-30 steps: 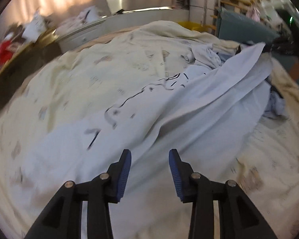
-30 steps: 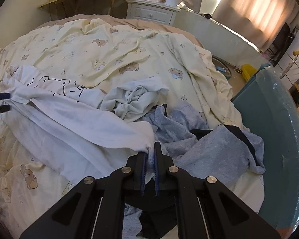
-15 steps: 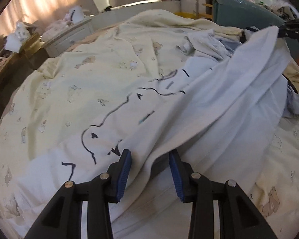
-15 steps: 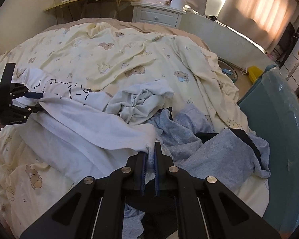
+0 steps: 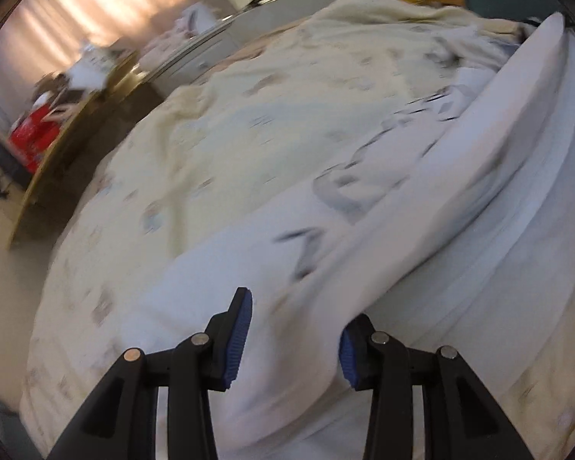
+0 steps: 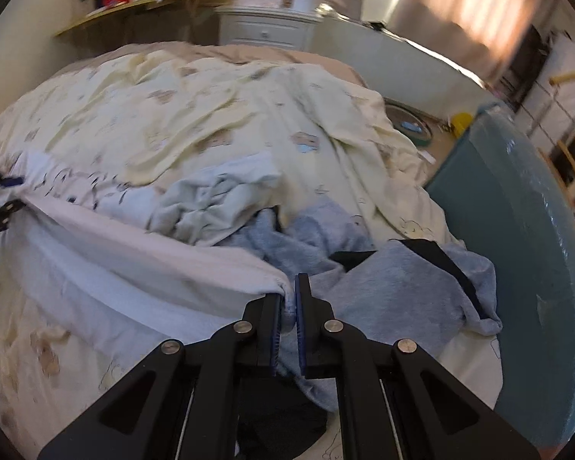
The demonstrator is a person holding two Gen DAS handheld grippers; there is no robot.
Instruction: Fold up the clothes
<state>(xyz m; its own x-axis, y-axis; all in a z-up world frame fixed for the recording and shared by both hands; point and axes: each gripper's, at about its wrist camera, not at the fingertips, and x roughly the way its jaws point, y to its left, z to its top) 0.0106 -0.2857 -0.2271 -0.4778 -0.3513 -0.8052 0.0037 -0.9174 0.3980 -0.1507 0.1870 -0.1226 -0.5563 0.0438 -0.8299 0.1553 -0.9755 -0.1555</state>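
Your right gripper (image 6: 287,306) pinches one end of the white shirt (image 6: 134,253), which stretches lengthwise toward your half-open left gripper (image 5: 293,339), fabric bunched loosely between its jaws.

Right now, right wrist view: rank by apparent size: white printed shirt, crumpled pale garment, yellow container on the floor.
1. white printed shirt, stretched across the left half of the frame.
2. crumpled pale garment, a mid-frame heap.
3. yellow container, tiny, though it sits far from the camera, so its true size is unsure.

Warm window glow through curtains (image 6: 475,11); heavy motion blur, fisheye bending, dark vignette corners.
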